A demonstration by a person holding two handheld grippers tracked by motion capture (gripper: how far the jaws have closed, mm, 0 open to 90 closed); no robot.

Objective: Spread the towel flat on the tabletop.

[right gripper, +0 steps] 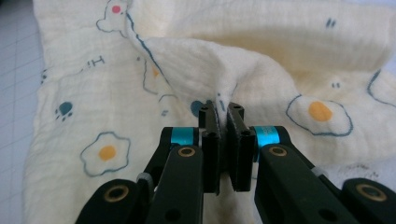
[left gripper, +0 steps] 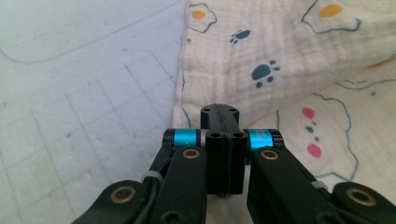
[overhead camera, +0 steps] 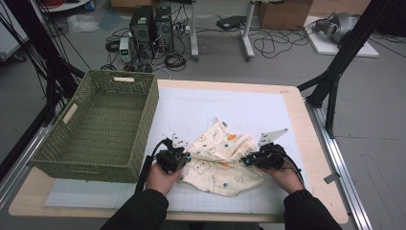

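A cream cloth [overhead camera: 220, 163] printed with fried eggs and paw marks lies rumpled on the white grid mat [overhead camera: 230, 105]. My left gripper [overhead camera: 186, 159] is at the cloth's left edge. In the left gripper view its jaws [left gripper: 219, 112] are pressed together right at the hem of the cloth [left gripper: 261, 51], with the fabric running in under the tips. My right gripper [overhead camera: 245, 161] is at the cloth's right side. In the right gripper view it [right gripper: 222, 109] is shut on a raised fold of the cloth [right gripper: 280, 60], and the fabric puckers up between the pads.
A green woven basket [overhead camera: 148, 120] stands with nothing in it on the table's left, close beside my left hand. The mat stretches bare behind the cloth to the table's far edge. Computers and cables [overhead camera: 153, 28] sit on the floor beyond.
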